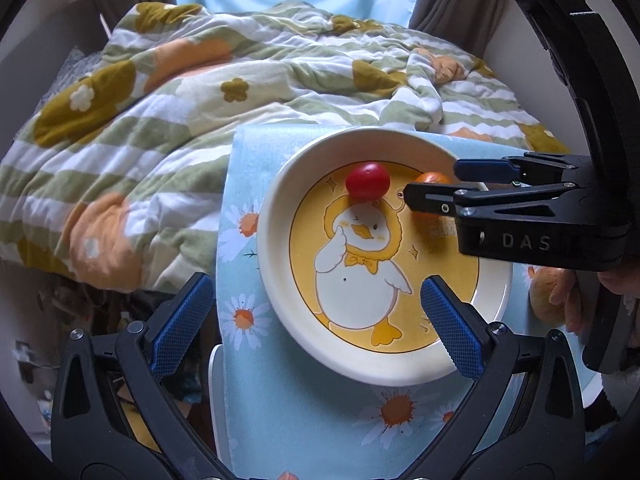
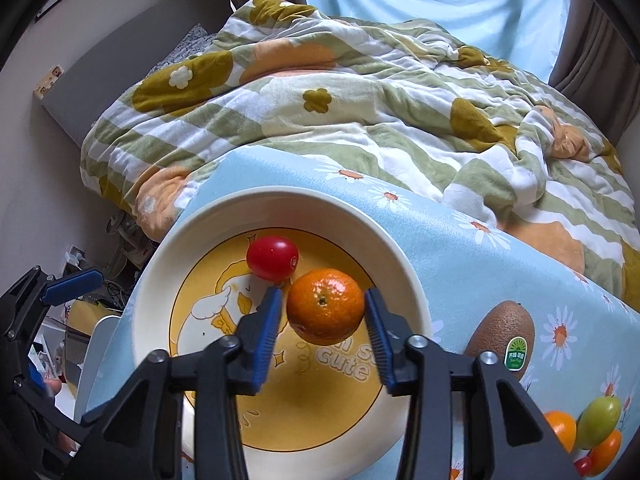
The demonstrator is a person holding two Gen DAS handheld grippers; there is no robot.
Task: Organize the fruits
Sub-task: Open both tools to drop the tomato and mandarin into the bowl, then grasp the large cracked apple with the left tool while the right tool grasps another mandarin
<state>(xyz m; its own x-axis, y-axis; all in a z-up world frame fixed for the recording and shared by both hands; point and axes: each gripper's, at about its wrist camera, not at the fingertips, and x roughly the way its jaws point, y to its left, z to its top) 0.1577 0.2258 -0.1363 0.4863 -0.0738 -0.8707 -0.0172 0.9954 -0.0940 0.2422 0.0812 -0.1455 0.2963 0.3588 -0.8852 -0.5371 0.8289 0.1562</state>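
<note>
A white plate (image 1: 280,208) with a yellow duck picture sits on a light-blue daisy cloth; it also shows in the right wrist view (image 2: 160,280). A red cherry tomato (image 2: 272,258) lies on it, also in the left wrist view (image 1: 367,181). My right gripper (image 2: 322,312) is open around a mandarin (image 2: 325,305) over the plate, with small gaps at both pads. In the left wrist view the mandarin (image 1: 432,179) is mostly hidden behind that gripper (image 1: 430,180). My left gripper (image 1: 316,308) is open and empty over the plate's near-left rim.
A kiwi (image 2: 502,336) with a green sticker lies right of the plate. Several small fruits (image 2: 588,436), orange, green and red, lie at the cloth's near right. A rumpled flowered blanket (image 2: 360,100) covers the bed behind. The cloth's left edge (image 1: 224,240) drops off to clutter below.
</note>
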